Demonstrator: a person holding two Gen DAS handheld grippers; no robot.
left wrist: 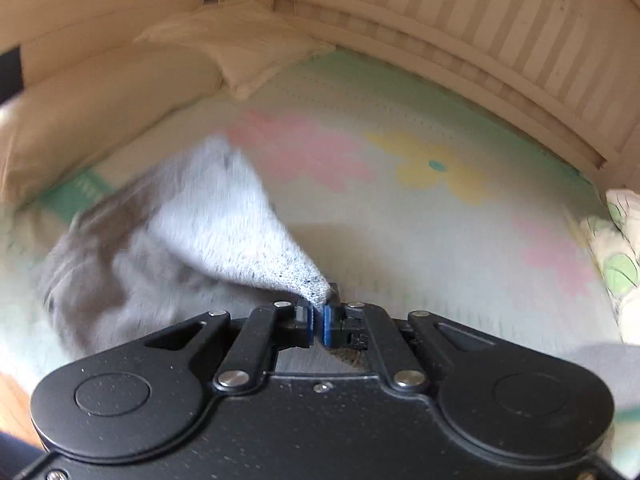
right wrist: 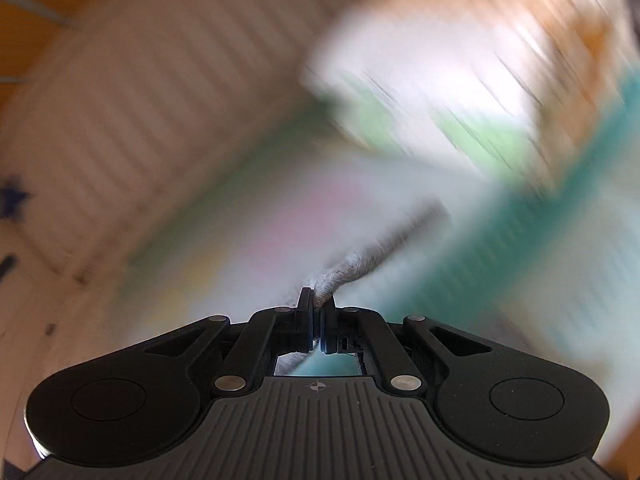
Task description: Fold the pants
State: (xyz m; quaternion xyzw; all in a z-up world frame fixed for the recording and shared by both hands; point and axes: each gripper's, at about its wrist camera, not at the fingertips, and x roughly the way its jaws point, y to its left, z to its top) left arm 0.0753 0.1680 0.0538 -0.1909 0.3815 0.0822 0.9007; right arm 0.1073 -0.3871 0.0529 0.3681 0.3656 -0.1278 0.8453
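Grey pants [left wrist: 192,232] pinched, both hand-held grippers, right view blurred

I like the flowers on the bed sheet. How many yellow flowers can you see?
1. The yellow flower is printed on the bed sheet, right of the grey pants. The pants may hide more.

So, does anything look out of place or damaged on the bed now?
Nothing looks damaged. The grey pants are bunched, since the left gripper holds one corner up off the flowered sheet and the right gripper pinches another edge. The right view is too blurred to judge more.
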